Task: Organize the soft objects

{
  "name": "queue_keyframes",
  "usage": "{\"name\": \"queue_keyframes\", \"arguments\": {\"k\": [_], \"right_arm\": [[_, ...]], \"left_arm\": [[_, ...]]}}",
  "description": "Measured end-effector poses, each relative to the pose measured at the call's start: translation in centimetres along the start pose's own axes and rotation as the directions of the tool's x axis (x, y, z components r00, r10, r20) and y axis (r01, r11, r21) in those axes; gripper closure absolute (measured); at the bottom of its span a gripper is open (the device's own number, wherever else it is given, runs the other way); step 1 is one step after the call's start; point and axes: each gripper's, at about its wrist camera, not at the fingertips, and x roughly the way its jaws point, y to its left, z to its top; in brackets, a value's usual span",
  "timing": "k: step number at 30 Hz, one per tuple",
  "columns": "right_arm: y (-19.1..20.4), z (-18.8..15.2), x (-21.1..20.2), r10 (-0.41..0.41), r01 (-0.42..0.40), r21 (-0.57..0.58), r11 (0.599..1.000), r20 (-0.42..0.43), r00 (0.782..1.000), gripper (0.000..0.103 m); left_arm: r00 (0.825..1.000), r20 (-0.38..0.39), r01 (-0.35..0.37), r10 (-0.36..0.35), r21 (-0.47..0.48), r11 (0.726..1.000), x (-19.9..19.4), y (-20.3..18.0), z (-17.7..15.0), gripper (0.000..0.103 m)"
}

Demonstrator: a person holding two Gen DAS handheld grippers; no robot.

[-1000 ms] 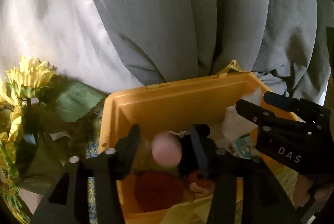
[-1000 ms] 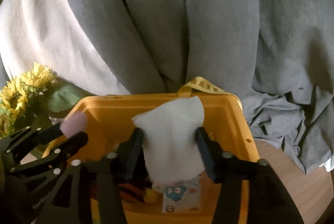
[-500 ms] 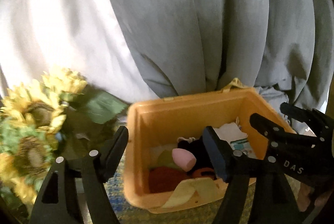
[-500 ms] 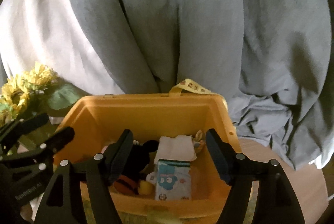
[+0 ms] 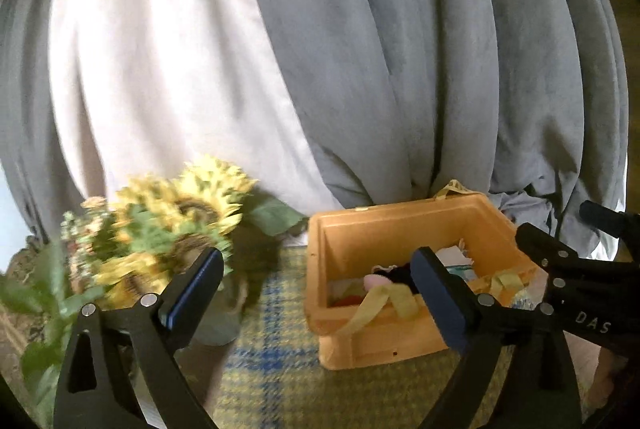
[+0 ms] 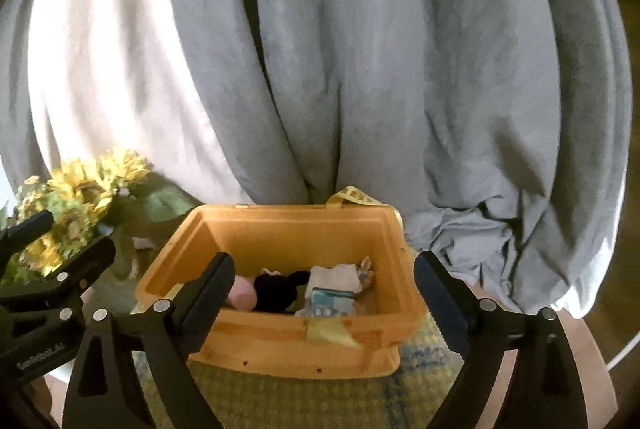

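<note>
An orange plastic bin (image 6: pixel 288 345) (image 5: pixel 384 345) sits on a yellow and blue checked mat. Inside lie a pink soft piece (image 6: pixel 242 295) (image 5: pixel 376 281), a black plush toy (image 6: pixel 278 287), a white cloth (image 6: pixel 334 275) and a small blue and white packet (image 6: pixel 332 305). My right gripper (image 6: pixel 322 285) hangs in front of the bin, jaws opening wide, nothing between them. My left gripper (image 5: pixel 316 277) is back and left of the bin, jaws also opening, holding nothing. Each gripper shows at the edge of the other's view.
A bunch of artificial sunflowers (image 5: pixel 172 225) (image 6: pixel 76 205) in a glass vase (image 5: pixel 218 321) stands left of the bin. Grey and white curtains (image 6: pixel 360 69) hang behind. A yellow strap (image 5: pixel 384 303) drapes over the bin's front wall. Wooden tabletop (image 6: pixel 576 349) shows at right.
Both grippers let go: the pink piece and the white cloth dropped into the bin. Both pulled back and up from the bin with jaws spreading wide.
</note>
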Motion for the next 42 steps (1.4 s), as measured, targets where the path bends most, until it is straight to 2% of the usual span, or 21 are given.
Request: {"name": "queue_keyframes", "arguments": {"k": [3, 8, 23, 33, 42], "right_arm": [[0.3, -0.6, -1.9, 0.001, -0.001, -0.002, 1.0, 0.008, 1.0, 0.008], [1.0, -1.3, -5.0, 0.002, -0.002, 0.004, 1.0, 0.02, 1.0, 0.007], [4.1, -5.6, -14.4, -0.089, 0.086, 0.049, 0.995, 0.052, 0.995, 0.006], [3.7, -7.2, -19.1, -0.088, 0.088, 0.007, 0.996, 0.07, 0.994, 0.006], [3.1, -9.6, -23.1, -0.039, 0.038, 0.016, 0.999, 0.049, 0.998, 0.006]], "left_arm": [[1.0, 0.016, -0.018, 0.018, -0.011, 1.0, -2.4, 0.7, -0.6, 0.001], [0.999, 0.028, -0.028, 0.029, -0.016, 0.999, -5.7, 1.7, -1.3, 0.0], [0.998, 0.043, 0.042, -0.043, 0.01, 0.999, -13.3, 3.9, -4.6, 0.0], [0.999, 0.031, 0.036, -0.036, 0.002, 0.999, -18.2, 3.3, -7.0, 0.0], [0.998, 0.065, -0.001, 0.003, -0.028, 1.0, -23.4, 2.4, -9.3, 0.0]]}}
